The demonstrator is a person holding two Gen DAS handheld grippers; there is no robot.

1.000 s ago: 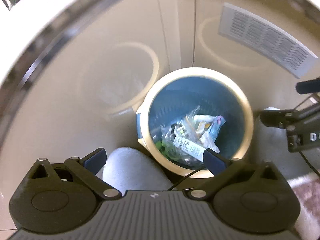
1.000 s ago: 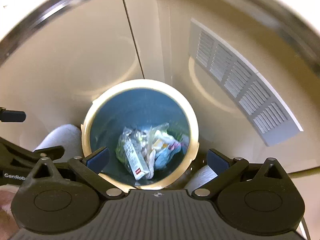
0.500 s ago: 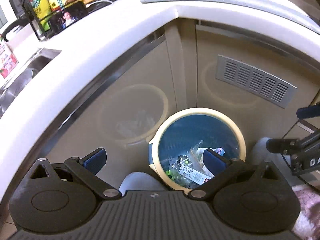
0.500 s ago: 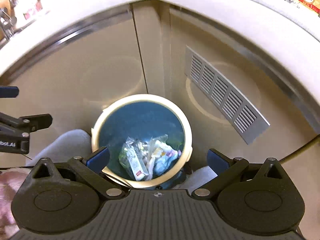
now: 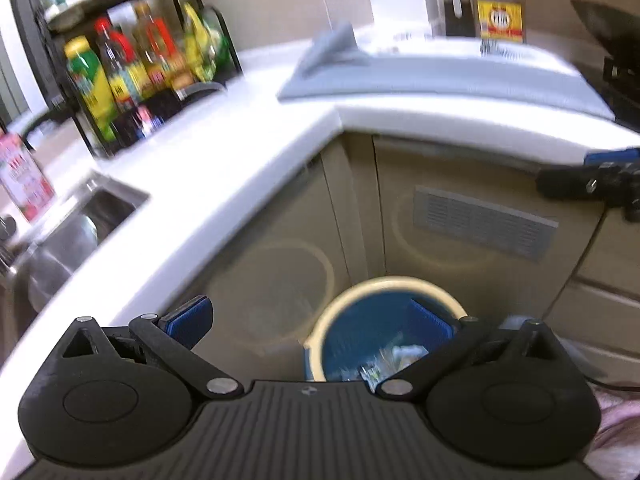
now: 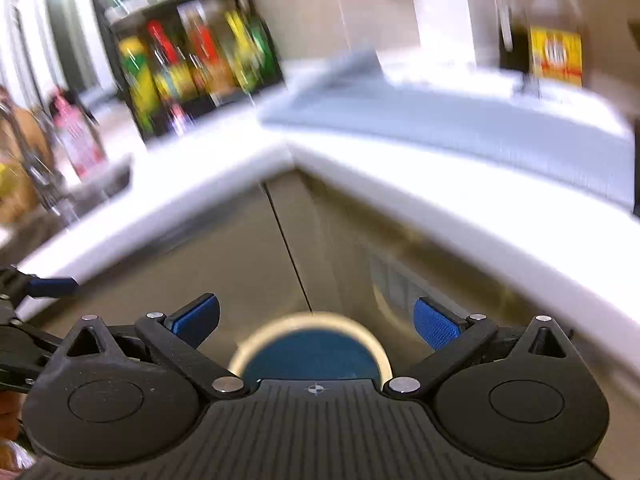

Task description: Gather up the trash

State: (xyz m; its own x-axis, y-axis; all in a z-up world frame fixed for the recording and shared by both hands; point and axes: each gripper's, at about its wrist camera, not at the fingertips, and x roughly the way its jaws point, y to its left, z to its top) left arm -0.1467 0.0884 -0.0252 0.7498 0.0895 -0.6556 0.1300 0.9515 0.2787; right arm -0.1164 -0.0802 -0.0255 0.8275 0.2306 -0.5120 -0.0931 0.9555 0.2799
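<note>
A blue trash bin [image 5: 362,334] with a cream rim stands on the floor in the corner of the beige cabinets. Wrappers and plastic trash [image 5: 394,358] lie inside it. My left gripper [image 5: 310,320] is open and empty, high above the bin's left side. In the right wrist view the bin [image 6: 312,354] shows only partly, just beyond the gripper body. My right gripper [image 6: 316,318] is open and empty above it. The right gripper [image 5: 592,182] also appears at the right edge of the left wrist view. Both views are blurred by motion.
A white L-shaped counter [image 5: 224,184] runs above the cabinets. On it stand a black rack of sauce bottles [image 5: 136,68], a grey mat [image 5: 432,76] and a large bottle with a yellow label [image 5: 498,4]. A steel sink [image 5: 68,240] lies at the left. A vent grille [image 5: 484,220] sits in the cabinet.
Both grippers have risen and tilted up away from the bin, still open. The counter, bottle rack and sink have come into view, and the bin has dropped to the bottom of both views.
</note>
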